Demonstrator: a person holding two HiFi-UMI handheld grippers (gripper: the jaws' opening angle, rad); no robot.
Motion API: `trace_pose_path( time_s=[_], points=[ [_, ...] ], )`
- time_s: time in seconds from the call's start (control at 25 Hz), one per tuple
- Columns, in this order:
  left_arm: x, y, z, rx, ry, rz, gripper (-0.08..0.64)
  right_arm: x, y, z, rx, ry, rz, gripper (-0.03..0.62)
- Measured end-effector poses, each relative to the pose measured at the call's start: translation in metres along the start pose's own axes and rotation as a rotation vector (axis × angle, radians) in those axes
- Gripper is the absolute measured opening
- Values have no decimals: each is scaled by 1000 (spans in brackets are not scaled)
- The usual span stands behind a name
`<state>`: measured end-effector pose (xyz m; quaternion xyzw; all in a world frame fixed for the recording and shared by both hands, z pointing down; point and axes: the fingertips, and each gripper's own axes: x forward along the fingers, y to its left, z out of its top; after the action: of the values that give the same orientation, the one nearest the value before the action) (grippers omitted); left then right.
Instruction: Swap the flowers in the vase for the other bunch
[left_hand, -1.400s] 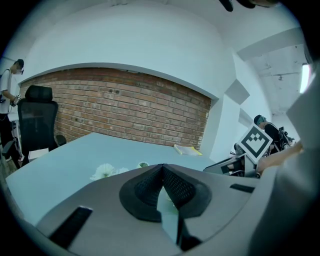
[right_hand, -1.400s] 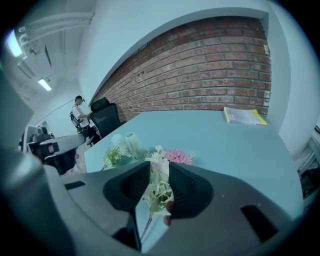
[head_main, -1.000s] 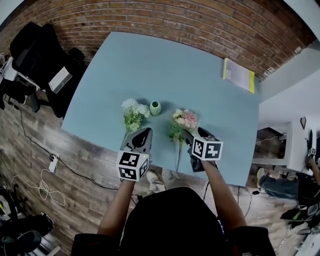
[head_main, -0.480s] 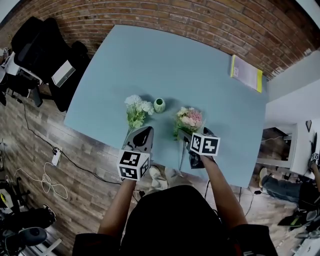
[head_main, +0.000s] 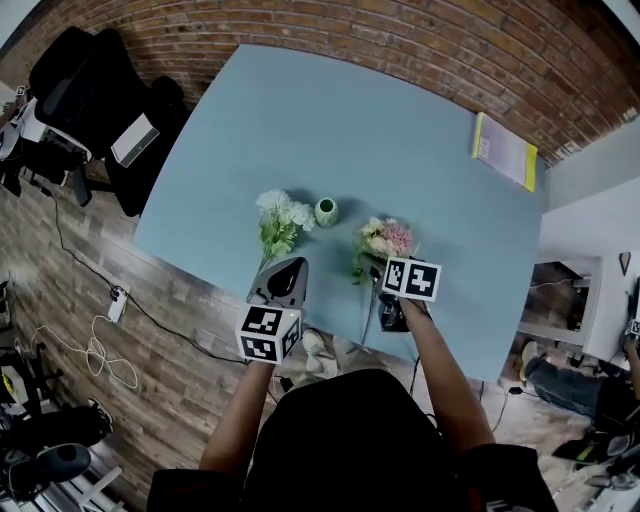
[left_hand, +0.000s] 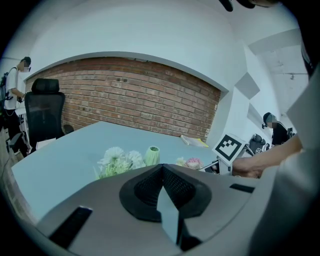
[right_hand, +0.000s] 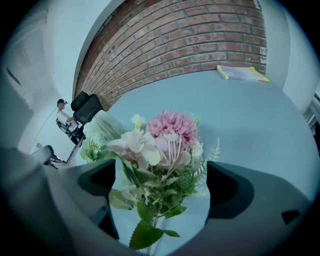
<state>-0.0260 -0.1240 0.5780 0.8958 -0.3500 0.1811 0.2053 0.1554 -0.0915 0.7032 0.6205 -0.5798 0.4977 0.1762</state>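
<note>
While the white bunch is lying on the worktop left of the empty vase, the right claw is gaping wide around the pink bunch lying to the vase's right. It probably needs to close on the stems next. The left claw is sitting pinched together, empty.

An office-like room: brick wall, black swivel chairs, large blue table, cables across wood floor.

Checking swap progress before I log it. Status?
Left gripper shut, empty. Right gripper open, jaws either side of pink bunch. Vase upright, empty; white bunch lying beside it. Nothing blocking.
</note>
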Motion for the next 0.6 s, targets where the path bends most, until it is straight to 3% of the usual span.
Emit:
trace_pose_path(
  time_s=[0.24, 0.6],
  points=[
    [5, 0, -3, -13, 13, 10, 8, 12, -7, -3, 49, 34, -10, 541],
    [8, 3, -4, -39, 16, 35, 8, 29, -5, -8, 1, 89, -41, 541]
  ],
)
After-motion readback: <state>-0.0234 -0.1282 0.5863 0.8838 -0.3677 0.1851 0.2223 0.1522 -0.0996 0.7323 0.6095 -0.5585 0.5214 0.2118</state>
